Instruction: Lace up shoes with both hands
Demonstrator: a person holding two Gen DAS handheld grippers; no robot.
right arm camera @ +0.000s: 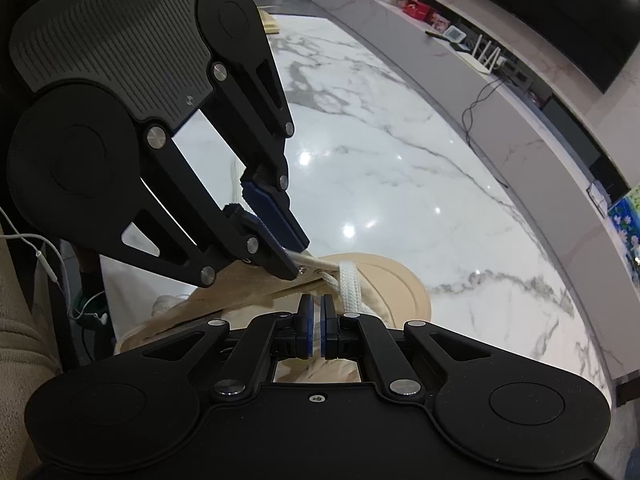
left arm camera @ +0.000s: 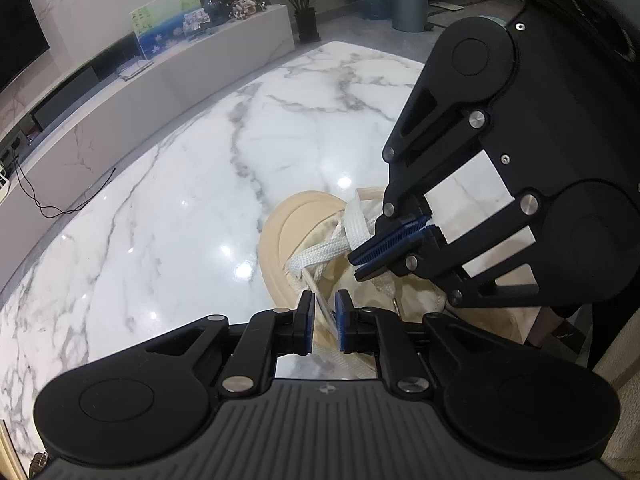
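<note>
Left tool: nearest in its own view, tilted down over the shoe; its blue pads stand a little apart with the thin stiff tip of a lace running between them. In the right wrist view the same tool pinches that tip right at the eyelets, so it is grasping the lace end.
Right tool: clenched, its two pads almost touching. In the left wrist view it comes in from the right and nips the flat white lace close to the shoe.
Shoe: a beige canvas one with a tan rubber toe cap, lying on the tabletop just beyond both tools, toe pointing away from the person.
Lace: white, flat and woven, crossing over the shoe's tongue; one band rises to the right tool, one thin end goes to the left tool.
Eyelets: small metal rings along the canvas edge, beside the left tool's tips.
Tabletop: glossy white marble with grey veins, lamp glints on it.
Sideboard: long, pale, beyond the tabletop, with a colourful picture board and small ornaments.
Far corner: a potted plant, a water bottle and a grey bin.
</note>
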